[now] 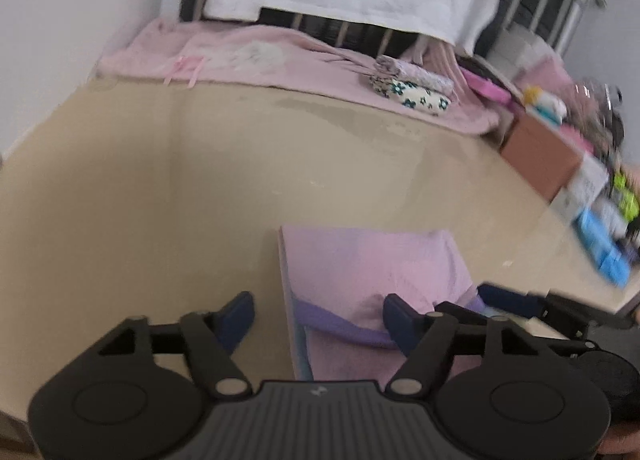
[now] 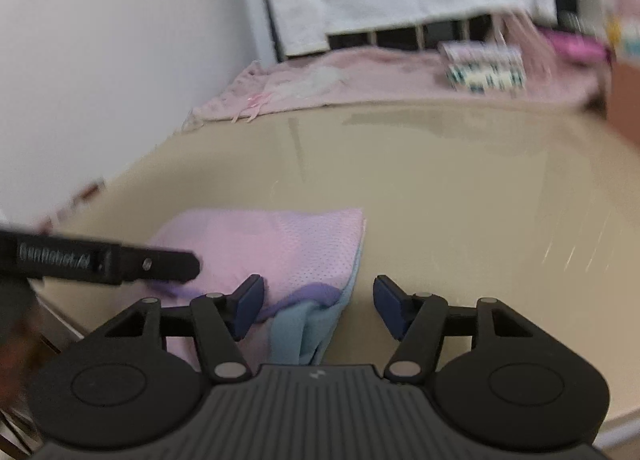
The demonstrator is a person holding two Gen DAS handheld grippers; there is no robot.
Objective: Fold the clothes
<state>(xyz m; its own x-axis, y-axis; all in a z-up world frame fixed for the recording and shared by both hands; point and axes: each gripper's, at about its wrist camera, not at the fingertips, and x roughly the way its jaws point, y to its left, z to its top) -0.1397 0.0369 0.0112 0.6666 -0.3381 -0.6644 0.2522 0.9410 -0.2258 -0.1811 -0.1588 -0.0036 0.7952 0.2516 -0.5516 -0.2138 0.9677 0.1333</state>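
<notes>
Folded pink garment (image 1: 372,268) lies on the beige counter (image 1: 160,188), at 6 o'clock near its front edge. Left claw (image 1: 318,316) and right claw (image 2: 318,306) both released, straddling the garment's opposite edges without gripping it.

A brown cardboard box (image 1: 538,150) stands on the beige table (image 1: 160,188).

Left claw (image 1: 318,318): jaws apart, blue pads clear of any contact, nothing pinched between them. It points forward and downward, tilted slightly. Its dark finger also shows in the right wrist view, reaching in from the left edge.

Right claw (image 2: 319,306): jaws apart, pads (image 2: 249,302) free, nothing gripped. It points forward and down too. One of its blue fingers shows at the right of the left wrist view, so the two claws sit close, side by side.
</notes>
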